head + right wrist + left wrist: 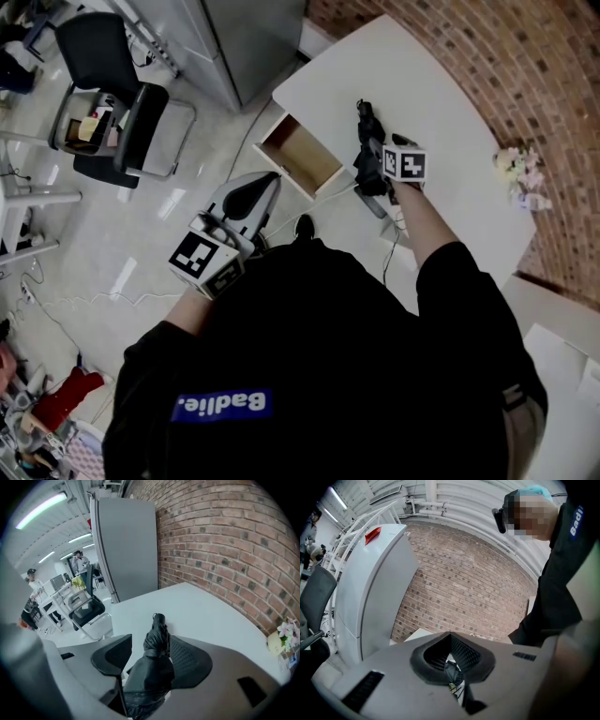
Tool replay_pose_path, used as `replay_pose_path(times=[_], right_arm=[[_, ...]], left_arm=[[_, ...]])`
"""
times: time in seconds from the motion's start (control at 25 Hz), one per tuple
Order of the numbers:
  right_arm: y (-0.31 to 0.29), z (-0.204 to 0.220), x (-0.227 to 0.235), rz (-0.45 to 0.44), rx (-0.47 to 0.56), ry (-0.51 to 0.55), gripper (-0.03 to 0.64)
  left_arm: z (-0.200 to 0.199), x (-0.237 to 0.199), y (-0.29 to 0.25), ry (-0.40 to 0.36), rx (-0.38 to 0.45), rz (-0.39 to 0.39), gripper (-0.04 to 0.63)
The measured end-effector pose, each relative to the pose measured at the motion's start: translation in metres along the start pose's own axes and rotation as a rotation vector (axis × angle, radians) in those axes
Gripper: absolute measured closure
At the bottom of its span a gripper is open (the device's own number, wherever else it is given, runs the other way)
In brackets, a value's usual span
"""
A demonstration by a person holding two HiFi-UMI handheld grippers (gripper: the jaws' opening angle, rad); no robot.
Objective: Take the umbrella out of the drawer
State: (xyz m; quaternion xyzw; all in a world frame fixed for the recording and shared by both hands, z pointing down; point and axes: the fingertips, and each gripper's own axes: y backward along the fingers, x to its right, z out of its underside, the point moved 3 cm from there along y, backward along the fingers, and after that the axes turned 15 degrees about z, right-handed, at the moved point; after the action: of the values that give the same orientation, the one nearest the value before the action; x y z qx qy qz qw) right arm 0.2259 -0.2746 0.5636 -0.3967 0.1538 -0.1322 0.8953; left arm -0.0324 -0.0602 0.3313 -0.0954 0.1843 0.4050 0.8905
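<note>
A black folded umbrella [367, 129] lies on the white table [431, 84], tip pointing toward the far edge. My right gripper [371, 167] hovers over its handle end, jaws spread wide. In the right gripper view the umbrella [157, 641] runs up between the jaws of the right gripper [150, 644], and the left pad [115, 653] stands clear of it. The wooden drawer [298, 155] under the table edge is pulled out and looks empty. My left gripper [265, 182] hangs before the drawer with its jaws together and nothing in them [450, 637].
A black chair [122, 103] and a grey cabinet [234, 37] stand on the floor to the left. A brick wall [525, 56] runs behind the table. A small bunch of flowers [518, 169] sits at the table's right edge. Cables trail across the floor.
</note>
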Motion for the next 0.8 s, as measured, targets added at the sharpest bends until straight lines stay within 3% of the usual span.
replay_pose_path(times=[0.36,0.8], right_arm=[[0.071,-0.001,-0.065,-0.156,0.098,-0.029,0.358],[0.145,-0.013,-0.122,-0.323,0.206,-0.014,0.466]], left_arm=[[0.000,0.015,0.016,-0.018,0.006,0.040,0.598],[-0.001,0.022,0.030,-0.035,0.016,0.060,0.598]])
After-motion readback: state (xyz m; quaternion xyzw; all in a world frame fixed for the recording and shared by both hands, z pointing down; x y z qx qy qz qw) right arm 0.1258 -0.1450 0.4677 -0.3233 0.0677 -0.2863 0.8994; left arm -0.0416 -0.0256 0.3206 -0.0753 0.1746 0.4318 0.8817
